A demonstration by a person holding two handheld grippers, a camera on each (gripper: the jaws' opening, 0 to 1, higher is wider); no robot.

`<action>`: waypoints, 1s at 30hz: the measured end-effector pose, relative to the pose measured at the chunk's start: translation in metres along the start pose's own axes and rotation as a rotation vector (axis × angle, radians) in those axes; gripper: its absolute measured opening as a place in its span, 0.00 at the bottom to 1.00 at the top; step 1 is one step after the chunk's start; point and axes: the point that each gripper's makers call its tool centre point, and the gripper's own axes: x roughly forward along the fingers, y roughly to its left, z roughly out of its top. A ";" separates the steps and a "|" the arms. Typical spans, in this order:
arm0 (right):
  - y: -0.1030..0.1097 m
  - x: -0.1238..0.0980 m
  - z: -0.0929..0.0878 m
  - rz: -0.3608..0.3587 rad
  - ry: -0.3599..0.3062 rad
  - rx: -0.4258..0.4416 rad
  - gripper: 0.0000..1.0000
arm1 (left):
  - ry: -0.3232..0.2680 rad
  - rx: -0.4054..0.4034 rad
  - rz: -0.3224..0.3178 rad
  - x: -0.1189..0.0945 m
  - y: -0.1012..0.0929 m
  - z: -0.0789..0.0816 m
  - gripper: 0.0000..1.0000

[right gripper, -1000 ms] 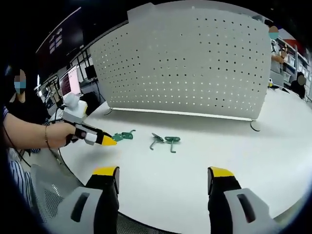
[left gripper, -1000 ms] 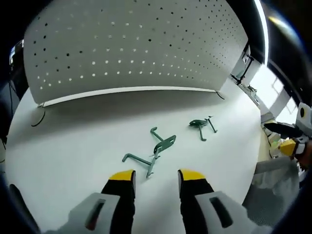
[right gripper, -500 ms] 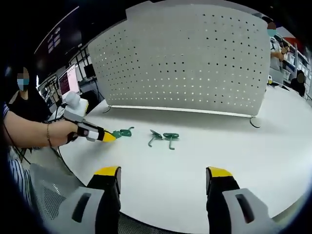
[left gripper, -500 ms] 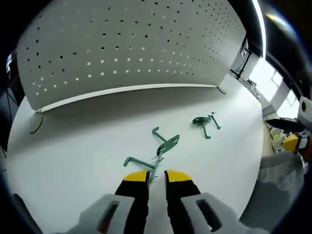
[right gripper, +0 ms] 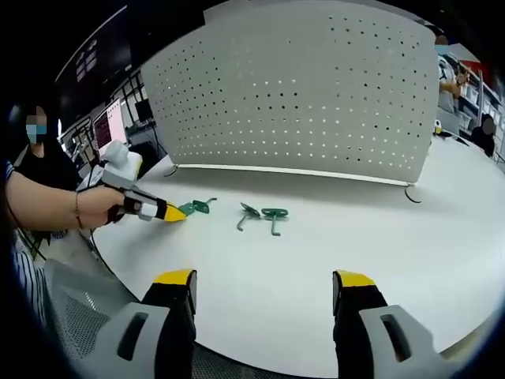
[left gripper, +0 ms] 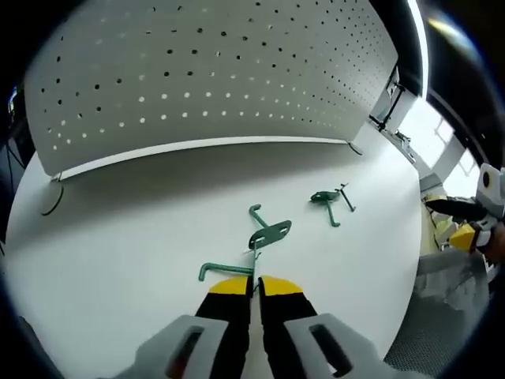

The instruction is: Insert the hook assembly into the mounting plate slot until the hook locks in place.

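Observation:
A green hook assembly point(left gripper: 270, 234) lies on the white table point(left gripper: 118, 237), and my left gripper point(left gripper: 254, 283) is shut on its near wire end. A second green hook point(left gripper: 330, 201) lies further right. The white perforated mounting plate point(left gripper: 213, 71) stands upright behind them. In the right gripper view, the left gripper point(right gripper: 175, 212), held by a person's hand, pinches the hook assembly point(right gripper: 197, 208), with the second hook point(right gripper: 264, 215) just to its right, in front of the mounting plate point(right gripper: 300, 103). My right gripper point(right gripper: 264, 284) is open and holds nothing, well short of the hooks.
The table's round edge point(right gripper: 118, 268) curves close to the left gripper. The plate rests on curved wire feet point(right gripper: 411, 196). A person point(right gripper: 31, 181) stands at the left, and others are in the background at the right. The right gripper point(left gripper: 464, 234) shows beyond the table's right edge.
My left gripper's jaws have closed from wide open onto the near hook assembly's wire. The right gripper stays open and nearly still.

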 end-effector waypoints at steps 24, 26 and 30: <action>0.001 0.002 0.010 0.019 -0.011 0.010 0.65 | -0.009 0.108 -0.033 -0.031 -0.007 0.017 0.01; 0.001 0.003 0.012 0.021 -0.014 0.010 0.64 | -0.006 0.137 -0.026 -0.037 -0.008 0.020 0.01; 0.001 0.003 0.018 0.026 -0.017 0.008 0.63 | -0.015 0.136 -0.038 -0.045 -0.012 0.027 0.01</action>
